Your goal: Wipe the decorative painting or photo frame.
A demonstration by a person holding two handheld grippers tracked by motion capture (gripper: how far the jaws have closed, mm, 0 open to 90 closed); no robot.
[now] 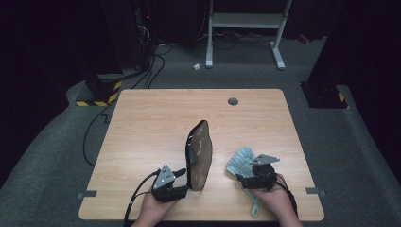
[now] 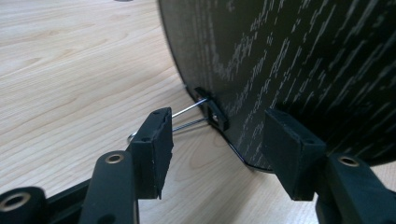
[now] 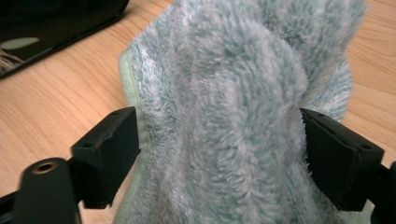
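On the left of the high view, the left hand-held gripper (image 1: 182,175) is sitting by the near lower edge of a single dark oval mirror (image 1: 202,153), which is standing on its edge on the table (image 1: 142,127). In the left gripper view its jaws are standing apart around that rim and the one small wire stand (image 2: 189,114) clipped to the black back. One pad (image 2: 289,154) looks to be right against the back, but whether it is pressing I cannot tell. The other pad is off the wire.

To the right, a single pale blue-green fluffy cloth (image 1: 239,161) is lying bunched on the table just beside the mirror's face. The right hand-held gripper (image 1: 243,176) is straddling a thick fold of it (image 3: 233,121). Both pads are meeting the pile, so it appears to be clenched on the cloth.

I judge the wiping is barely begun or paused. The mirror is propped up and the cloth is gripped but apart from the glass, whose face is looking mottled in the high view. Bringing cloth to glass is what is left.
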